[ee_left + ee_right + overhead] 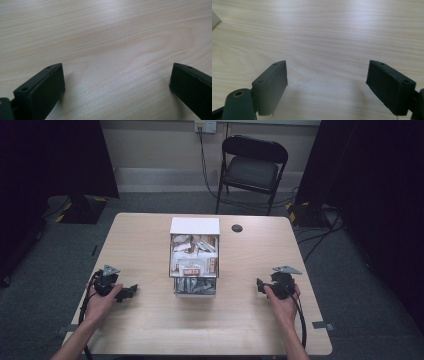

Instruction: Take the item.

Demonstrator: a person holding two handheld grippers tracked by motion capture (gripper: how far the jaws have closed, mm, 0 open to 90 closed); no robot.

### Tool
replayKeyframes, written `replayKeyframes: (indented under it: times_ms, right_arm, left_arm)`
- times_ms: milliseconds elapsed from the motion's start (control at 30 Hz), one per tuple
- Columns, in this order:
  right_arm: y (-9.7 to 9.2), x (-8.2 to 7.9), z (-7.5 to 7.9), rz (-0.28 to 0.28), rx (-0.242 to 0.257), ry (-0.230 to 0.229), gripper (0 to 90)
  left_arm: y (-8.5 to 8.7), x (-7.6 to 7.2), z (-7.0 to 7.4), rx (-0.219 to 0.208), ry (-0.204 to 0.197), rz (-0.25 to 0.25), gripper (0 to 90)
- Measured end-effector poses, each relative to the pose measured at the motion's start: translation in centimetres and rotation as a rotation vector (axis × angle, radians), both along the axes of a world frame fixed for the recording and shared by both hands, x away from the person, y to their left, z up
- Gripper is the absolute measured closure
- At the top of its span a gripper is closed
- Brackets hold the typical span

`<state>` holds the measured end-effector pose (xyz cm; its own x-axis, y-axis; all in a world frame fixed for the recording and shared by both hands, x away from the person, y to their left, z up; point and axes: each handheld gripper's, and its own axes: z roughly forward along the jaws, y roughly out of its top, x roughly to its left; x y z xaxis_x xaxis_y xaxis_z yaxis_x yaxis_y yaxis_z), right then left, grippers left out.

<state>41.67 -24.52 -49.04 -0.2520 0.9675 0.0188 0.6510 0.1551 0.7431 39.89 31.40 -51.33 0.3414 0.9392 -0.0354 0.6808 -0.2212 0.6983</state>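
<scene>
A white open box (pixel 194 257) packed with several small packets stands in the middle of the light wooden table (pixel 150 320). My left gripper (pixel 131 291) rests low over the table at the left, held by a hand, pointing toward the box. In the left gripper view its jaws stand wide apart over bare wood, so the left gripper (pixel 116 80) is open and holds nothing. My right gripper (pixel 260 286) sits at the right side of the box, also pointing inward. The right gripper (pixel 327 75) is open with only table grain between its jaws.
A small dark round spot (pixel 237 228) lies on the table behind the box at the right. A black folding chair (pixel 252 167) stands beyond the far edge. Cables run across the floor at the right. A pale corner (pixel 215 20) shows at the left edge of the right gripper view.
</scene>
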Motion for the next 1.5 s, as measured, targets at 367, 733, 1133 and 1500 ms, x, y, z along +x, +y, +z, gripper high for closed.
replayKeyframes:
  times_ms: [367,733,1133,1500]
  right_arm:
    - [0.5,-0.2,0.4,0.057,0.049,0.016,26.3]
    - [0.2,-0.5,1.7,0.067,0.071,-0.013,29.3]
    - [0.6,-1.1,3.7,0.123,0.167,-0.039,46.6]
    - [1.3,-1.5,5.9,0.193,0.205,-0.081,47.1]
  left_arm:
    - [0.0,0.0,0.0,0.0,0.0,0.0,0.0]
    - [0.0,0.0,0.0,0.0,0.0,0.0,0.0]
    - [0.0,0.0,0.0,0.0,0.0,0.0,0.0]
    - [0.0,0.0,0.0,0.0,0.0,0.0,0.0]
